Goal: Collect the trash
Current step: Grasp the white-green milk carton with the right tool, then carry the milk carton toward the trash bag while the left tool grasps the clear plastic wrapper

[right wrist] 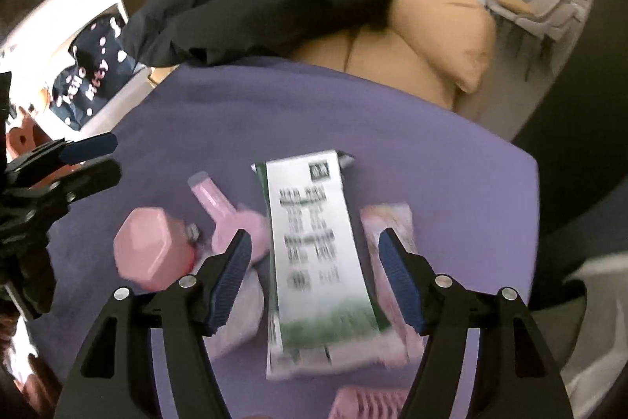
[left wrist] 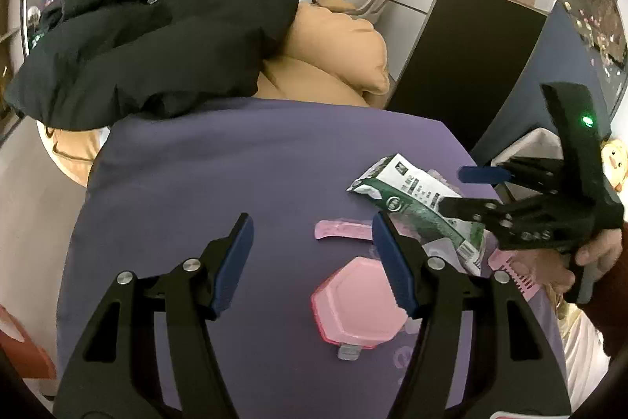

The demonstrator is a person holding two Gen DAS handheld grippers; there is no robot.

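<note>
1. On the purple cloth (right wrist: 353, 112), the green-and-white carton (right wrist: 314, 254) is lying flat at six o'clock, between pink items.
2. Right gripper (right wrist: 314, 277) is hovering released, straddling it.
3. Left gripper (left wrist: 312, 262) is waiting open, empty.
4. Lowering squarely before clenching seems wisest.

The dark cloth (right wrist: 88, 73) at the left edge of the right wrist view carries pale letters, seemingly "Hello Kitty". The print on the green-and-white carton (right wrist: 314, 254) is too blurred to read.

carton (right wrist: 318, 262) print blurred | pink comb (right wrist: 369, 404) cut off at bottom edge
</note>
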